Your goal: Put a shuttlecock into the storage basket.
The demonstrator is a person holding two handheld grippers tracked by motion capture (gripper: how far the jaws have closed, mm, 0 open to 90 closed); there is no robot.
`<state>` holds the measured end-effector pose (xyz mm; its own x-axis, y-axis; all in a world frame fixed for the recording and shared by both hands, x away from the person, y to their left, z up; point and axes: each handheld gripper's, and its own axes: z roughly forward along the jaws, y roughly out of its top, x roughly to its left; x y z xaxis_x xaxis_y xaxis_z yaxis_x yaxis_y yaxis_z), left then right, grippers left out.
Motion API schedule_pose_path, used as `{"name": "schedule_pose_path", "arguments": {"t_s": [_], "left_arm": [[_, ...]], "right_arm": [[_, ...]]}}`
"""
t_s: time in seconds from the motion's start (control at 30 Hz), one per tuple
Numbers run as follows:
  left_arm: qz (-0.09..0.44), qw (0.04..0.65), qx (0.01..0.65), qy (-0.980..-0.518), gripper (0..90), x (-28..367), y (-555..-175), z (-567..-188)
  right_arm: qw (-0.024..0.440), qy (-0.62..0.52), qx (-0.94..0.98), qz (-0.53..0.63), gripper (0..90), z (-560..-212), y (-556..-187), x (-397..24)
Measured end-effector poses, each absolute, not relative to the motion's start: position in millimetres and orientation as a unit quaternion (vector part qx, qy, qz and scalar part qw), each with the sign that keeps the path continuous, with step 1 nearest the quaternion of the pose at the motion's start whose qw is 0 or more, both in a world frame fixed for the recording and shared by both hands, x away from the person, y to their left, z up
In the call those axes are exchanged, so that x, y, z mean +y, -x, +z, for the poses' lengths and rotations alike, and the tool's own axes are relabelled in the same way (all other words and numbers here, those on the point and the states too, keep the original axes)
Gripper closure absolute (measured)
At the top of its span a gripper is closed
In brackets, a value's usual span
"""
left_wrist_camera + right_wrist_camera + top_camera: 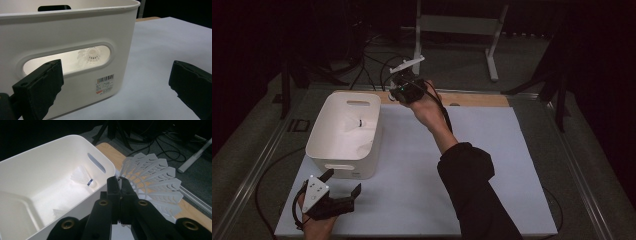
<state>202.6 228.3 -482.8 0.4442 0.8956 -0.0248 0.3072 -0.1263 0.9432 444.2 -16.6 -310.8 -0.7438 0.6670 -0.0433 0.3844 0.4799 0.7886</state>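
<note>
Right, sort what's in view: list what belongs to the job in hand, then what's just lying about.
In the job:
- white plastic feathered shuttlecock, clamped in the right gripper
- white plastic handled bin
- white shuttlecock with blue band inside it
- open left gripper

Lying about:
- white metal stand
- black floor cables

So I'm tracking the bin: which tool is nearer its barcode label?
Left. The left tool sits open at the bin's near end, facing the label. The right tool, shut on a shuttlecock, is past the far corner.
</note>
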Motion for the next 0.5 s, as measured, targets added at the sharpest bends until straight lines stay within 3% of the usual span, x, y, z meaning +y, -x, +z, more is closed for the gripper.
{"name": "schedule_pose_path", "arguments": {"t_s": [0.5], "left_arm": [[0.296, 0.497, 0.436, -0.689, 0.3, 228.3, -202.5, -482.8]], "right_arm": [[0.175, -0.296, 0.847, 0.404, 88.7, -310.2, -437.6, -7.4]]}}
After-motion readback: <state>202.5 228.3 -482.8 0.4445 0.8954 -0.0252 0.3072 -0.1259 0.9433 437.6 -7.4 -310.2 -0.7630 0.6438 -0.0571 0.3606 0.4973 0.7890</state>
